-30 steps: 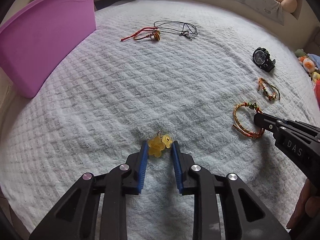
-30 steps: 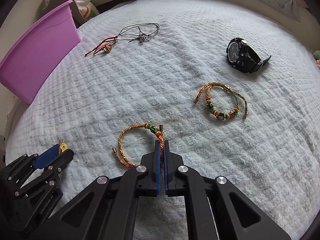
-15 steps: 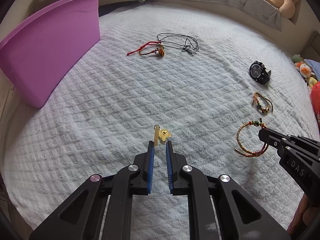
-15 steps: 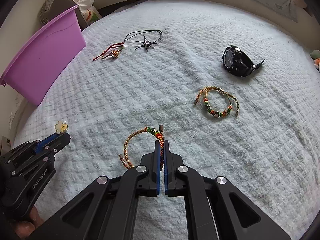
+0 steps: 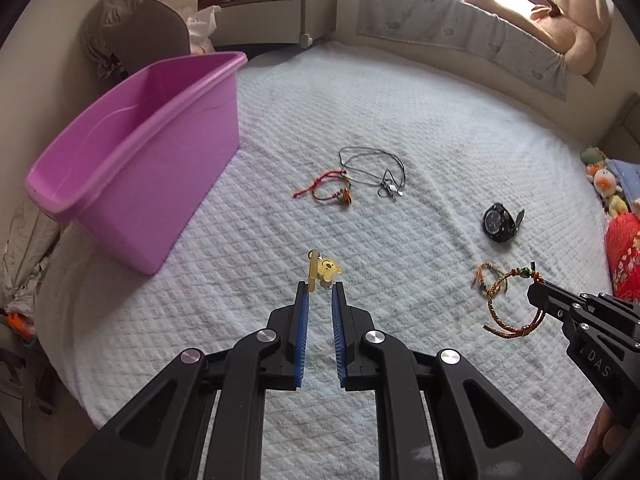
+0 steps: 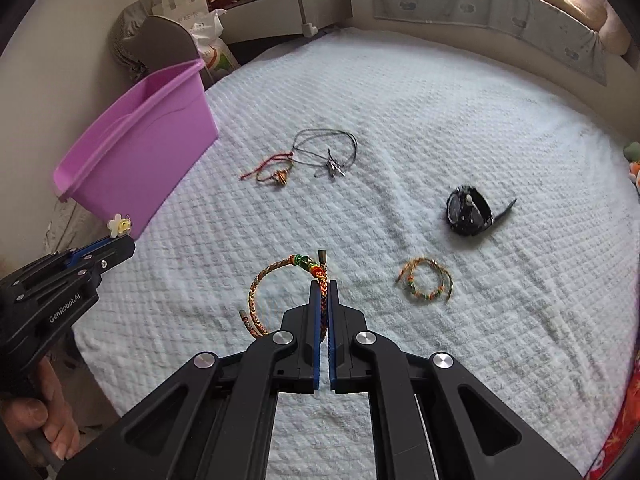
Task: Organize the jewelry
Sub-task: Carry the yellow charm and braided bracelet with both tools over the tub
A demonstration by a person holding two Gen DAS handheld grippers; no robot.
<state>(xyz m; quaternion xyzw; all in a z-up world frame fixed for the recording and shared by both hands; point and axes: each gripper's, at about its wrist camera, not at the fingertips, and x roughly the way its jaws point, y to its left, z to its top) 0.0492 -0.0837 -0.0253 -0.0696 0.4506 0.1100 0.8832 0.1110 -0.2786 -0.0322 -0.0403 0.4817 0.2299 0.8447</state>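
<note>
Two lifted trinkets, yellow charm (image 5: 325,270) (bear face (image 5: 329,267) only leftward), braided bracelet (image 6: 280,292)

Left tongs (image 5: 320,290) closed on charm (image 5: 325,270), both lifted

The white bedspread (image 5: 400,112) has lots of open room in the middle. The purple tub (image 5: 132,168) stands tall on the left edge, open at the top. A red string bracelet (image 5: 324,190) and a black cord necklace (image 5: 376,168) lie close together past the middle. A black watch (image 6: 468,210) and a beaded bracelet (image 6: 426,282) lie on the right.
</note>
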